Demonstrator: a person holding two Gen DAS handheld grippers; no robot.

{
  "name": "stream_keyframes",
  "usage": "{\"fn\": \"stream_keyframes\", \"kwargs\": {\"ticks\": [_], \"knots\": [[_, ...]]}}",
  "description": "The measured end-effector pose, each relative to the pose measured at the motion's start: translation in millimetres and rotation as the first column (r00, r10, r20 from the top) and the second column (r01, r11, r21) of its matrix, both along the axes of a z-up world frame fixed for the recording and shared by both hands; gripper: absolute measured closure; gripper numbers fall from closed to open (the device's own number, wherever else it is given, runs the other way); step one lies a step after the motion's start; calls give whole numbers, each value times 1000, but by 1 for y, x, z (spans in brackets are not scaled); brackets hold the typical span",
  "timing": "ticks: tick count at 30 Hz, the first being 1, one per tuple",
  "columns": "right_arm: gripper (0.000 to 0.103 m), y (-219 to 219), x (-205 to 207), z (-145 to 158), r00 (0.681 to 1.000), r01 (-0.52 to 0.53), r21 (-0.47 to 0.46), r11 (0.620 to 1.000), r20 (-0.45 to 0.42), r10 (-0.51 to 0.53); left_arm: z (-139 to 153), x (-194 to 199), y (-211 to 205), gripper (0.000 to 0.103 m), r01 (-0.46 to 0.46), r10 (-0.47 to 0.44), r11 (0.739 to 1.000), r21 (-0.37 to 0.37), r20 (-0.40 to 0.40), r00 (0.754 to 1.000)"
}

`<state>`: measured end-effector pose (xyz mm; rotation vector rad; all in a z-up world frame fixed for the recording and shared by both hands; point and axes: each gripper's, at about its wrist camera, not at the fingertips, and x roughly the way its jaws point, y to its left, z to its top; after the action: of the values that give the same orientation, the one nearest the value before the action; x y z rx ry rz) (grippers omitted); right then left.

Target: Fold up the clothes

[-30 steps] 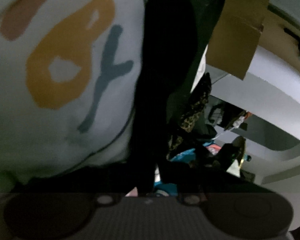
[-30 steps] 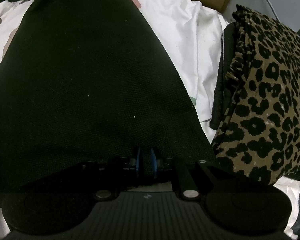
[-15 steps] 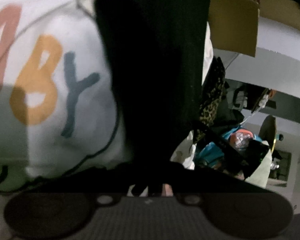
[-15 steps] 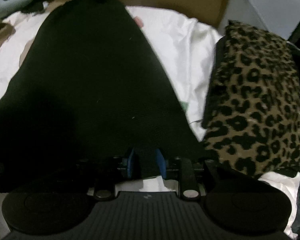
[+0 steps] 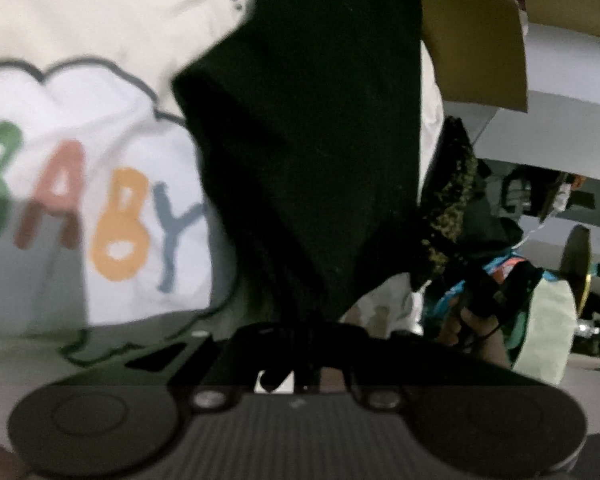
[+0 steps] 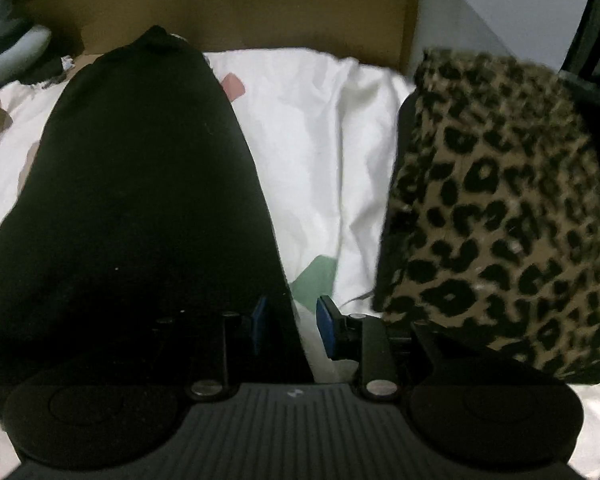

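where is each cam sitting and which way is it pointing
Left wrist: sits on the left hand-held gripper, facing along its fingers over the black garment and the BABY sheet; the gripper body shows, and the fingertips are hidden under the cloth.
Right wrist: sits on the right hand-held gripper, facing across the same garment toward the cardboard box; its blue pads stand apart.
Both views share the black garment, the sheet, the box and the leopard-print cloth.
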<state>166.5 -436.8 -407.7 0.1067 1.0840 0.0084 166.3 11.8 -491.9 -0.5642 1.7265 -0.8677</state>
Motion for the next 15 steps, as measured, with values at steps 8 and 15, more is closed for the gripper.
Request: {"fn": "stream_keyframes", "kwargs": {"ticks": [8, 15], "knots": [[69, 2, 4, -24, 999, -21, 195, 981, -32, 28, 9, 22, 15, 98, -3, -7, 993, 118, 79, 997], [68, -10, 16, -38, 999, 15, 312, 950, -49, 0, 5, 29, 0, 98, 42, -69, 981, 192, 134, 989]]}}
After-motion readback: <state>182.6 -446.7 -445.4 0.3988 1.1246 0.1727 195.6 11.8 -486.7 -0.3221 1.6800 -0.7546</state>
